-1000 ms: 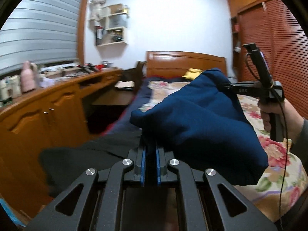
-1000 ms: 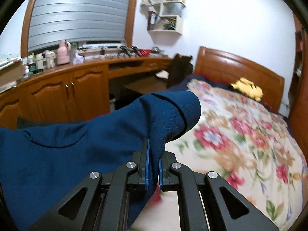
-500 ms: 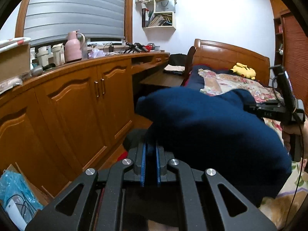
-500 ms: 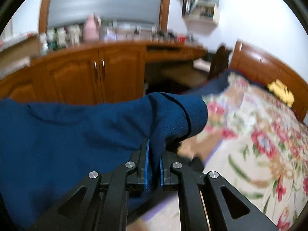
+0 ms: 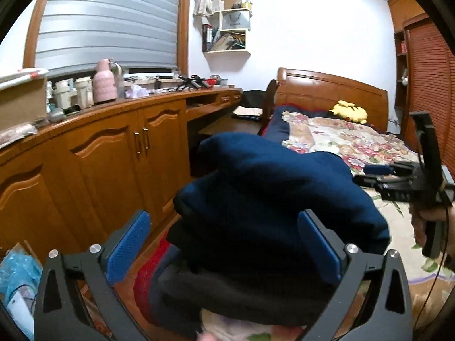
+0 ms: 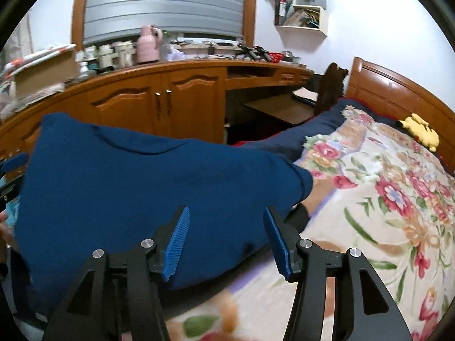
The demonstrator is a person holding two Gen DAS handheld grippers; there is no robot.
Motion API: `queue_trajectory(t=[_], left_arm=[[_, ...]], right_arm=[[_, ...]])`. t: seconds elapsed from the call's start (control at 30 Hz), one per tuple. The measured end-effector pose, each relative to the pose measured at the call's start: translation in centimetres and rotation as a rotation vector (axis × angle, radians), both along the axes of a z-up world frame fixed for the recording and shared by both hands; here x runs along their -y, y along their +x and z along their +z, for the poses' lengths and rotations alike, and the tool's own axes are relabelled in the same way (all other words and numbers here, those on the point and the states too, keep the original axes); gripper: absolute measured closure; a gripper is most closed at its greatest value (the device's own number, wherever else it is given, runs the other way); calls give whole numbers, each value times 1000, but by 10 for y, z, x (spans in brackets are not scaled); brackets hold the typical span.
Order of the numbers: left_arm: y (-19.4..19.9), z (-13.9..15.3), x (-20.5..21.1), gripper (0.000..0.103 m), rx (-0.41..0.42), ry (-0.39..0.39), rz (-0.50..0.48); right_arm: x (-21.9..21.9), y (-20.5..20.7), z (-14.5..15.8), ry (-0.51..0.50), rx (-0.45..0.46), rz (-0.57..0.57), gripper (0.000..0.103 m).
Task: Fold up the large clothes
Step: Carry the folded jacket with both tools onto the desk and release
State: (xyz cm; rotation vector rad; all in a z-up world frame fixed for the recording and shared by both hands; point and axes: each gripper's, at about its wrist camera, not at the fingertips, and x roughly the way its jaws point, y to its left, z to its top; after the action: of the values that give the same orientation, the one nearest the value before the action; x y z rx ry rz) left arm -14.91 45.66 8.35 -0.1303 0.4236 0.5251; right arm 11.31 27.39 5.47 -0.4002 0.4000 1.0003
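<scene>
A folded navy blue garment (image 5: 273, 199) lies on a pile of dark clothes (image 5: 241, 292) at the near left corner of the bed. It also shows in the right wrist view (image 6: 148, 190). My left gripper (image 5: 224, 244) is open, its blue pads wide apart on either side of the garment, holding nothing. My right gripper (image 6: 227, 238) is open too, just behind the garment's near edge. The right gripper also appears in the left wrist view (image 5: 398, 179), beyond the garment's right side.
The bed has a floral cover (image 6: 384, 199) and a wooden headboard (image 5: 332, 93), with a yellow plush toy (image 6: 421, 130) near it. Wooden cabinets (image 5: 113, 164) with a cluttered top run along the left. A bag (image 5: 17, 278) lies on the floor.
Both grippers have opened and let go of the blue garment, which now rests on the dark pile at the bed's corner. Both cameras have swung left toward the cabinets.
</scene>
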Motion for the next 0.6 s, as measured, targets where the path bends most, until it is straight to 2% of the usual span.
queue_trajectory(t=[0.17, 0.27, 0.6], left_arm=[[-5, 12, 25, 0, -14, 32, -14], [-7, 16, 39, 0, 0, 26, -34], [23, 14, 103, 0, 1, 36, -125]], right_arm=[[21, -19, 3, 26, 4, 48, 47], [41, -26, 3, 48, -15, 68, 47], [119, -32, -2, 69, -6, 12, 46]])
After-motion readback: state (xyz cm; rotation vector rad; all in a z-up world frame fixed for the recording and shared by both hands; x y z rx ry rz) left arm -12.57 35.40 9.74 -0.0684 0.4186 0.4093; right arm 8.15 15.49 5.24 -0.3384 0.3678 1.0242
